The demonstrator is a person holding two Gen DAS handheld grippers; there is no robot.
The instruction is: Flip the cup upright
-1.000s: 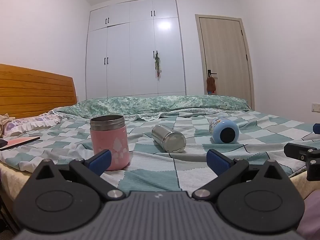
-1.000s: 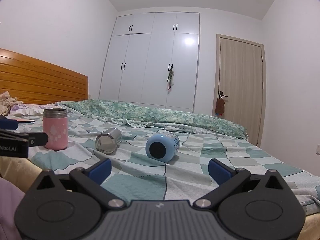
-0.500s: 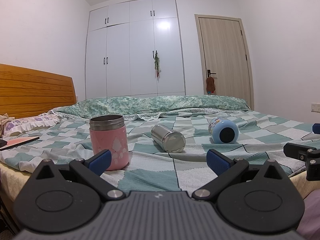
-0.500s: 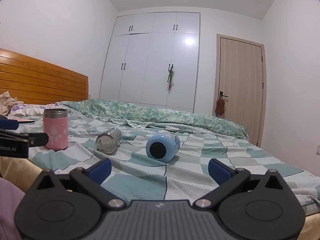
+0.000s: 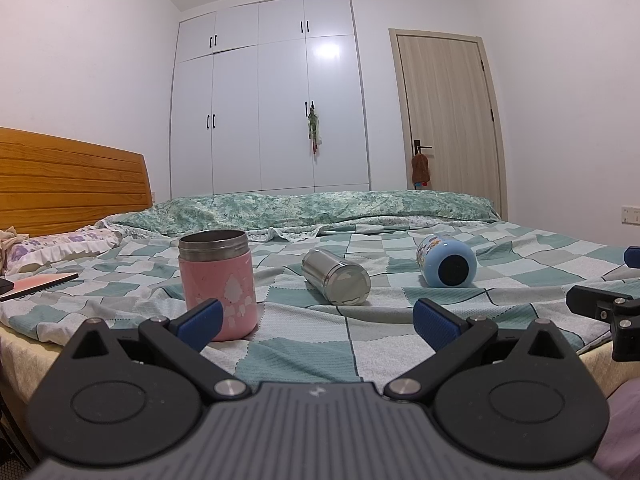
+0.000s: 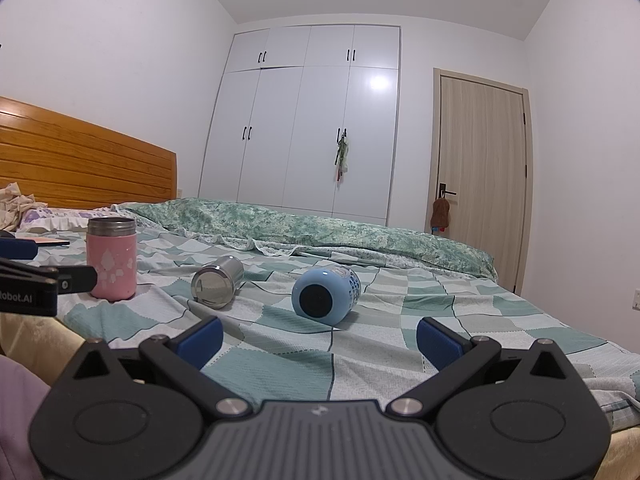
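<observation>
— On the checked green-and-white bedspread (image 5: 304, 360), what stands and what lies?

— Seen from the left wrist, a pink cylindrical flask with a steel rim (image 5: 217, 284) stands upright at ten o'clock, mouth up. A plain stainless-steel cup (image 5: 335, 277) lies on its side near twelve o'clock, its flat end towards the camera. A pale blue printed cup (image 5: 447, 261) lies on its side at two o'clock, its dark round end facing us.

— And from the right wrist?

— Same row: pink flask (image 6: 111, 258) at ten o'clock, steel cup (image 6: 217, 282) at eleven, blue cup (image 6: 326, 295) close to twelve, all well apart.

— The grippers?

— The left gripper (image 5: 318, 316) has its blue-padded fingers spread wide with nothing between them; the right gripper (image 6: 320, 336) likewise, wide apart and empty. Both hover at the near edge of the bed, clear of every cup.

— So how far along?

— I judge one vessel is already right way up, while two still lie tipped. Neither is being touched, so reaching, gripping and turning all remain. Which one is meant next I cannot tell, though the blue cup sits squarely ahead of the right gripper.
</observation>
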